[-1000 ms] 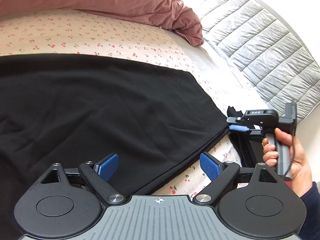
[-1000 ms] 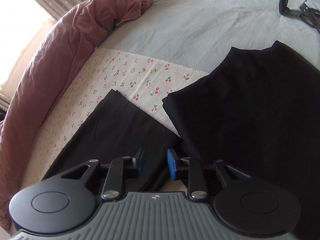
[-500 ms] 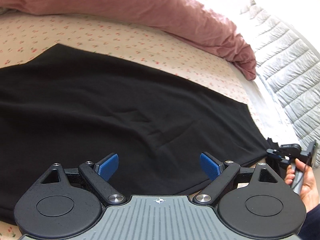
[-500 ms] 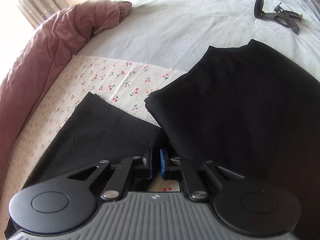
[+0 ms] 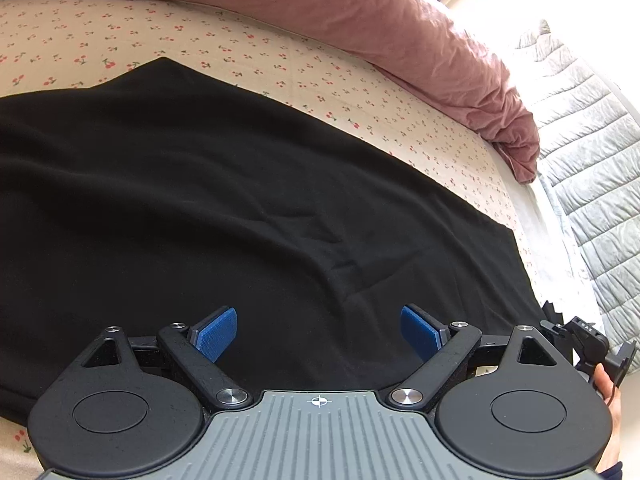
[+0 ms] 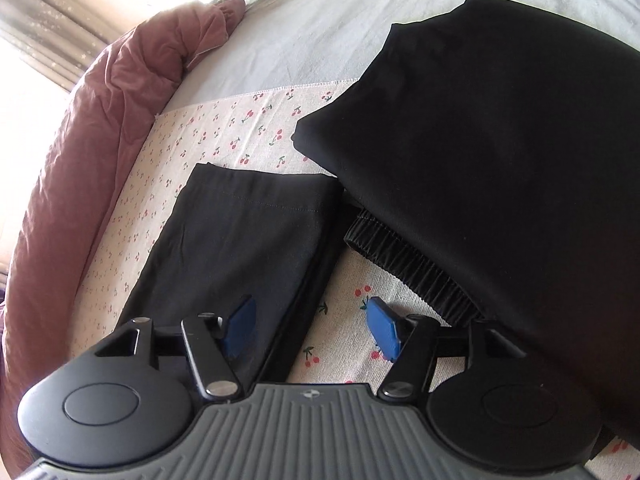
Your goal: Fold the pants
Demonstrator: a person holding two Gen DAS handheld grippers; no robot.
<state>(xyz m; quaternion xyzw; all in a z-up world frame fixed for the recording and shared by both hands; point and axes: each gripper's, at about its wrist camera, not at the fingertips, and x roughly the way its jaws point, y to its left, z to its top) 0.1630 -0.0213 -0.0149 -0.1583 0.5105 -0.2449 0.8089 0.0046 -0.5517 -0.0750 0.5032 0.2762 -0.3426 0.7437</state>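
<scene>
Black pants (image 5: 248, 208) lie spread on the cherry-print sheet (image 5: 280, 52) of the bed, folded at least once: in the right wrist view a broad folded panel (image 6: 500, 140) overlaps the elastic waistband (image 6: 408, 264), and a leg end with a stitched hem (image 6: 244, 232) lies beside it.

Left claw (image 5: 318, 334): wide, nothing between the blue pads, hovering over the middle of the cloth. Right claw (image 6: 316, 326): jaws opening; the edge of the leg end lies below the left pad (image 6: 240, 326), bare sheet below the right one. No pad presses on cloth that I can see.

Risks (judgement):
- With the right claw letting go, the layers of the leg end may slip apart, as nothing pins them.
- Creases (image 5: 344, 264) near the middle could get locked in if the next fold goes over them unsmoothed.
- A pinch at the leg edge could catch only the top layer, or the sheet with it.

View differences:
- Left wrist view: whole flat expanse, its creases, the pink duvet (image 5: 360, 20), grey quilt (image 5: 592, 152), and the right claw in a hand at the far right edge.
- Right wrist view only: waistband, hem stitching, the gap of bare sheet between panel and leg end.
</scene>
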